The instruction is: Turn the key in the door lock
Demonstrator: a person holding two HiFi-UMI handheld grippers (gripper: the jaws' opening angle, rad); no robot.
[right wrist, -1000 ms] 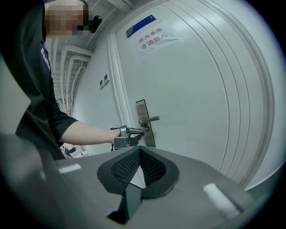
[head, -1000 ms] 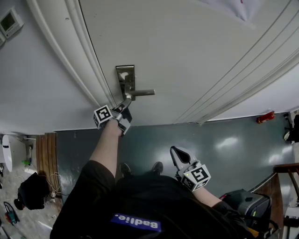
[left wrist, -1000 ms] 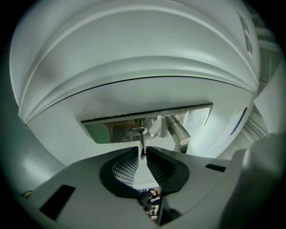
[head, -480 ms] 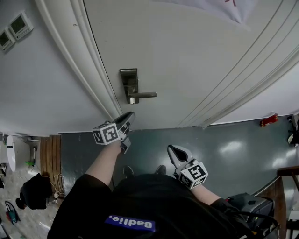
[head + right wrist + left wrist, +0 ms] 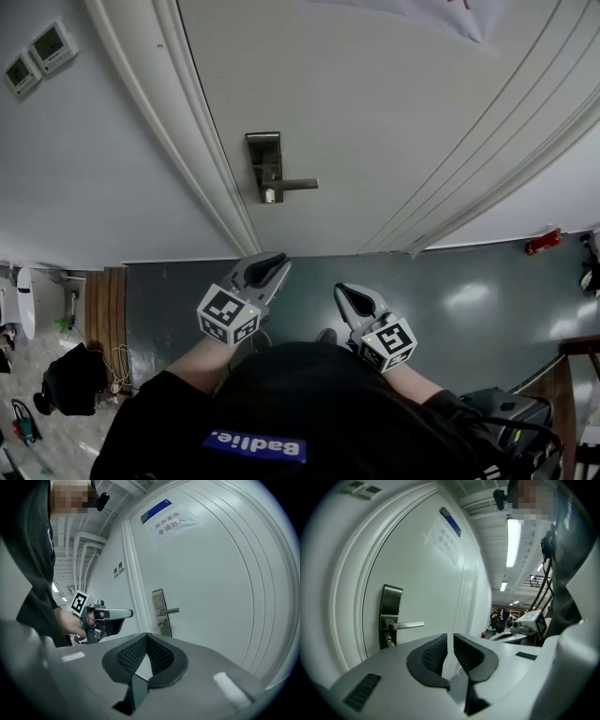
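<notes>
Left gripper [image 5: 266, 270] fingers are seen slightly parted, empty; right gripper [image 5: 351, 297] fingers are clenched, empty. Door notice [image 5: 174, 524] is shown whole in gripper views, cropped in head view.

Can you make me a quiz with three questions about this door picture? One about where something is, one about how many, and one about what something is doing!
1. Where is the silver metal lock plate?
A. On the white door, near its frame
B. On the floor
C. On the wall

2. How many hand-held grippers are there?
A. One
B. Two
C. Three

3. What is the left hand-held gripper doing?
A. Squeezing the door handle
B. Hovering away from the door, holding nothing
C. Squeezing a cup

Answers:
1 A, the plate is fixed to the door beside the frame.
2 B, the left one and the right hand-held gripper both show in the head view.
3 B, its jaws stand slightly apart with nothing between them, clear of the door.
</notes>
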